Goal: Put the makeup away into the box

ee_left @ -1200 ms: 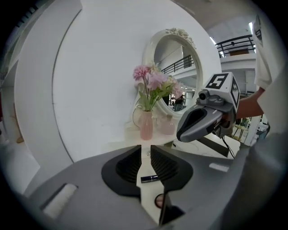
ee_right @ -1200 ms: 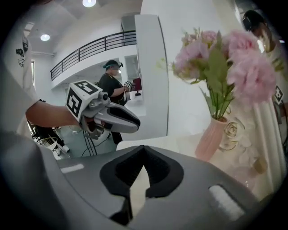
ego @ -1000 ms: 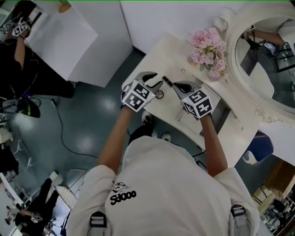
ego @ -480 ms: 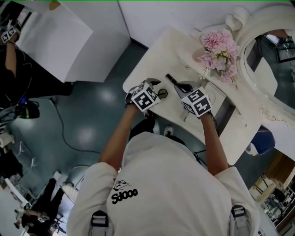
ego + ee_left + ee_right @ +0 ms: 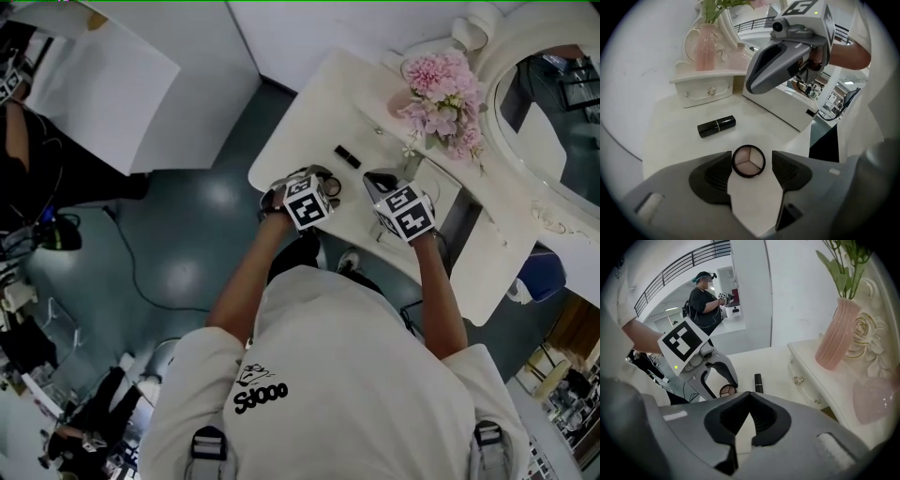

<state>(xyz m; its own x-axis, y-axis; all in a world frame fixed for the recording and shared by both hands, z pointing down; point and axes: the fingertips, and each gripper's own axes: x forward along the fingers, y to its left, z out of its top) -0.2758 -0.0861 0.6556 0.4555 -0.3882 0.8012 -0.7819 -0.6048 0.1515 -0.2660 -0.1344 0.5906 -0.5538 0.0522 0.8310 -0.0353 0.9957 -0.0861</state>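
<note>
Two items of makeup lie loose on the white dressing table (image 5: 314, 98): a round black compact with three pale eyeshadow wedges (image 5: 749, 161) and a short black lipstick tube with a thin gold band (image 5: 716, 126). The tube is further in, toward a small white drawer unit with crystal knobs (image 5: 703, 91).

Step in hand, as I judge it: the first pick-up, with nothing stowed yet.
- The left gripper (image 5: 752, 154) straddles the compact. Its jaws are opening and stand wide, with the pads clear of the rim on both sides.
- The right gripper (image 5: 749, 393) hangs beside it over the table, its tips closed together on nothing.
- I cannot identify the box in any view.

Next move, in my assessment: bring the left jaws down to table level and close them squarely on the compact's low rim. The compact is flat and may skid or tip if caught off-centre.

Against the frame one second earlier, both grippers sit lower toward the table, the left more so. The left jaws have widened and now frame the compact. Compact and lipstick appear unmoved.
</note>
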